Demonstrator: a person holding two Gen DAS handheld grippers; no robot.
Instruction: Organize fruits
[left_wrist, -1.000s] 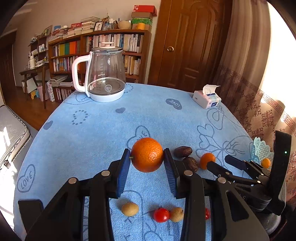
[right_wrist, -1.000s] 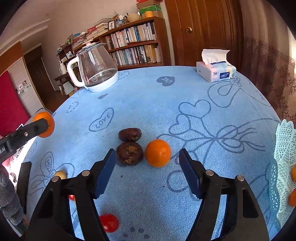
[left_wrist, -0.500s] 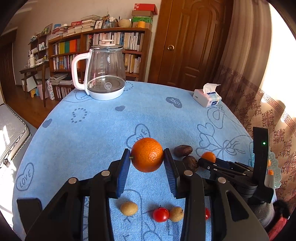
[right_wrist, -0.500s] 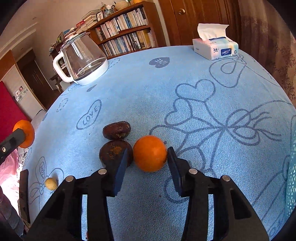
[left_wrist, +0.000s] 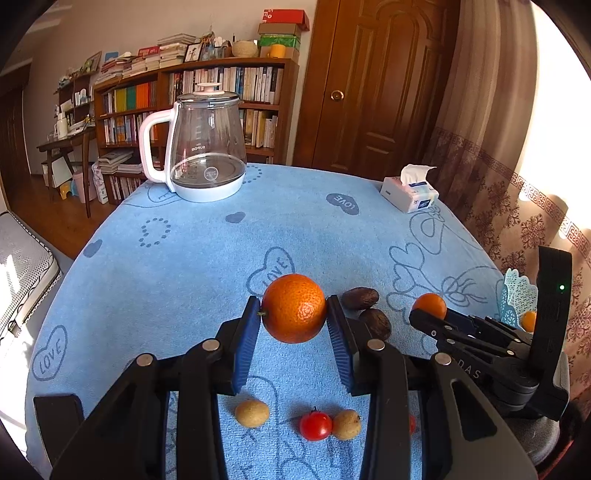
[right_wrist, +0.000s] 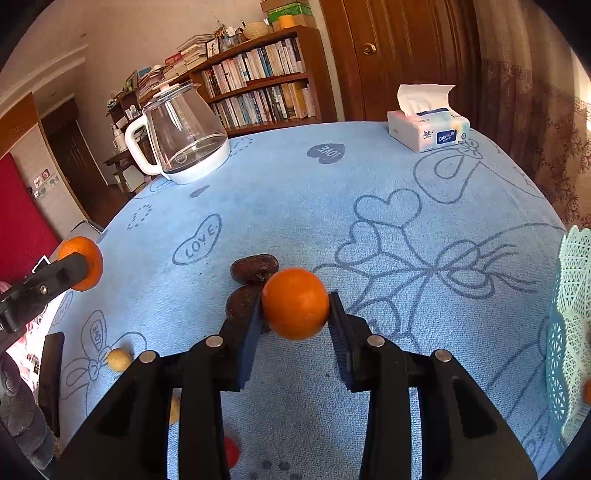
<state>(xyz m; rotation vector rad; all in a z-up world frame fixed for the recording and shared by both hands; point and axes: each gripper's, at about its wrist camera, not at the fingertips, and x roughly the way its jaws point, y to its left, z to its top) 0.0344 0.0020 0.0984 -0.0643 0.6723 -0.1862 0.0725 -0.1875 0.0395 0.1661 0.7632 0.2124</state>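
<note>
Left gripper (left_wrist: 293, 317) clamps a big orange (left_wrist: 293, 313) between its blue pads, fruit held up off the blue tablecloth (left_wrist: 207, 266). Right gripper (right_wrist: 295, 314) grips a smaller orange (right_wrist: 295, 303) the same way — pads pressed on both sides, whether it clears the cloth I cannot tell.

In the left wrist view the right gripper shows at the right, with its orange (left_wrist: 429, 304) at the tip. In the right wrist view the left gripper's orange (right_wrist: 82, 263) is at the far left edge.

Two dark brown wrinkled fruits (right_wrist: 254, 268) lie on the cloth just left of and behind the right gripper's orange, close together, the nearer one partly hidden by the left finger. Near edge in the left view: a small tan fruit (left_wrist: 252, 413), a cherry tomato (left_wrist: 315, 425) touching another tan fruit (left_wrist: 346, 424).

Pale green lattice basket (right_wrist: 570, 314) at the right edge of the table, an orange piece (left_wrist: 529, 320) in it. Glass kettle (left_wrist: 207, 147) far left on the table, tissue box (right_wrist: 428, 129) far right — both well apart from the fruit.
</note>
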